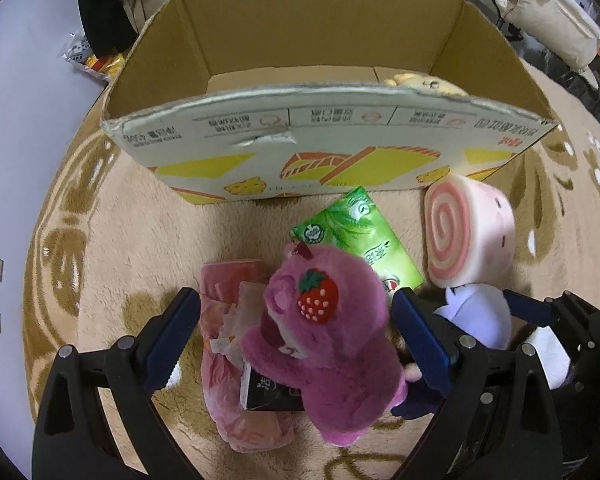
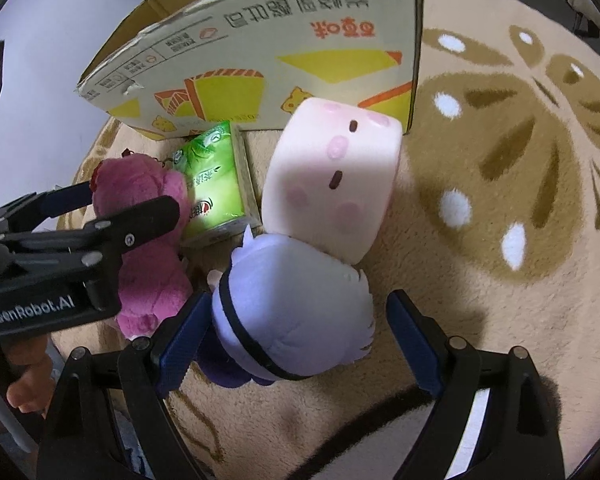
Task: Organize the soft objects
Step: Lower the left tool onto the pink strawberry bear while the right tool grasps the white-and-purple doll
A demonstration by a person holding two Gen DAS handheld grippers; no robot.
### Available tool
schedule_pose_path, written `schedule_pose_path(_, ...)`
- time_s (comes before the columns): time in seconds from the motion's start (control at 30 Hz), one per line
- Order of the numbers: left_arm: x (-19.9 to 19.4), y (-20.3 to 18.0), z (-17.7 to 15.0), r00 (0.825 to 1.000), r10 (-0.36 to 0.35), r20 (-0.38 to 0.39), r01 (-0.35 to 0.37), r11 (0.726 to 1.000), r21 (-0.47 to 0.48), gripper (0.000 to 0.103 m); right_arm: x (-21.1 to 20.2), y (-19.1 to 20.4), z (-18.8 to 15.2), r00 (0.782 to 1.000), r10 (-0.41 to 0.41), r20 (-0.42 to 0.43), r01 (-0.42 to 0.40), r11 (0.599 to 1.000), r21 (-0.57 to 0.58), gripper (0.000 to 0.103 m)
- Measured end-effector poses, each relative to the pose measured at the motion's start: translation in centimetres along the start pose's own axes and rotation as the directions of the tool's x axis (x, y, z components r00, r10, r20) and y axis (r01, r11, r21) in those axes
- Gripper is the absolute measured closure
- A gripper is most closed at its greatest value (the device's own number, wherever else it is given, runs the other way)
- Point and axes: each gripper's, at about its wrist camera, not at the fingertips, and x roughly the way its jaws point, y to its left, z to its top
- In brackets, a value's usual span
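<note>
A magenta plush bear (image 1: 332, 336) with a strawberry on its head lies on the beige carpet. My left gripper (image 1: 296, 298) is open, its blue fingers on either side of the bear without pressing it. To the right lies a lavender plush (image 2: 296, 304) with a dark band; my right gripper (image 2: 299, 298) straddles it, open. The left gripper (image 2: 112, 208) shows in the right wrist view around the bear (image 2: 148, 240). A pink swirl-roll cushion (image 2: 332, 176) rests against the cardboard box (image 1: 300, 140). In the box, a yellow plush (image 1: 420, 82) peeks over the wall.
A green tissue pack (image 1: 360, 232) lies between the bear and the box. A pink plastic packet (image 1: 228, 320) and a black carton (image 1: 268, 392) lie under the bear. The patterned carpet (image 2: 500, 200) stretches to the right. A person's hand (image 2: 24, 380) holds the left gripper.
</note>
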Motion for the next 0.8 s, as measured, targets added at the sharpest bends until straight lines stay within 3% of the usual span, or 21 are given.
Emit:
schedule_pose_path(0.13,0.2,-0.1,0.1,1.0,0.006,0.008,-0.006,1.0,0.001,0.008,0.3,-0.3,0.2,1.0,0.014,-0.006,-0.014,1.0,0.019,0.01)
schedule_pose_path(0.3,-0.1,0.1,0.1,1.0,-0.008,0.021,0.008,1.0,0.012,0.021,-0.1,-0.4,0.1,1.0,0.0,0.01,0.0,1.0,0.018,0.011)
schedule_pose_path(0.47,0.0,0.3,0.2,0.999,-0.053,0.014,0.052,0.999,0.012,0.053,-0.1,-1.0,-0.2,0.999,0.035,0.0,-0.035,0.998,0.046,0.016)
schedule_pose_path(0.8,-0.8,0.2,-0.2,0.998,-0.063,0.03,0.063,0.998,0.032,0.061,-0.6,-1.8,-1.1,0.999,0.032,-0.006,-0.032,0.997,0.064,0.016)
